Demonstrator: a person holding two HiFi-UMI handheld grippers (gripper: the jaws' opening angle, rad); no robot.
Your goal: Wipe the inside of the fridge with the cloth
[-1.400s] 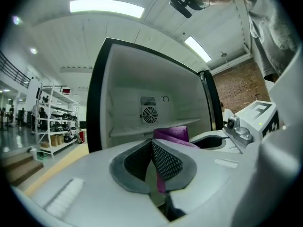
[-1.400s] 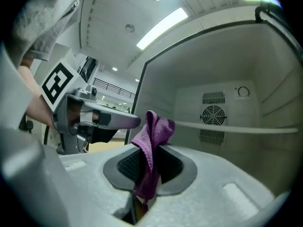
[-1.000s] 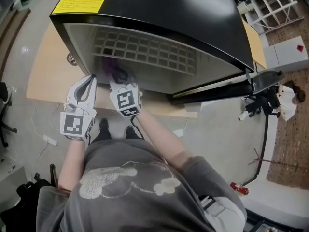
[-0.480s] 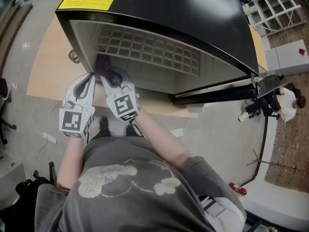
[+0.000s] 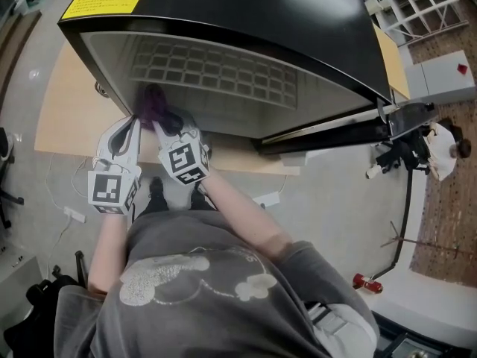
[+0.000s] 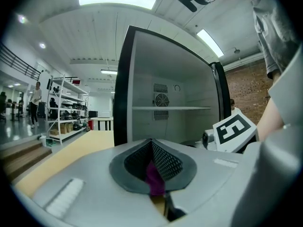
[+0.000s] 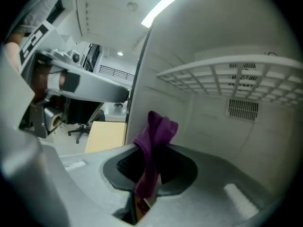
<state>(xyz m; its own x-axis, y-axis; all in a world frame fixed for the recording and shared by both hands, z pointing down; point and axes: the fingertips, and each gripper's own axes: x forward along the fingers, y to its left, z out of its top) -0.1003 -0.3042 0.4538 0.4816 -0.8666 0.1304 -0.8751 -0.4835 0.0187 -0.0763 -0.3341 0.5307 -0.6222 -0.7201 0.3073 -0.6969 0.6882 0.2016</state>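
Observation:
The black fridge (image 5: 223, 13) stands open below me, its white inside and wire shelf (image 5: 216, 69) showing. My right gripper (image 5: 165, 118) is shut on the purple cloth (image 5: 153, 104) at the left end of the opening, close to the left inner wall. In the right gripper view the cloth (image 7: 154, 136) sticks up from the shut jaws (image 7: 149, 174) under the wire shelf (image 7: 227, 74). My left gripper (image 5: 133, 124) hangs just left of it, outside the fridge, jaws together (image 6: 154, 169). A purple sliver shows between its pads.
The fridge rests on a light wooden board (image 5: 67, 118). Its open door (image 5: 335, 129) juts out at the right. A person (image 5: 443, 148) is at the far right, beyond a white rack (image 5: 417, 6). Cables (image 5: 71, 215) lie on the floor at the left.
My right gripper has carried the cloth leftward and deeper in, toward the fridge's left wall. The left gripper has barely shifted.

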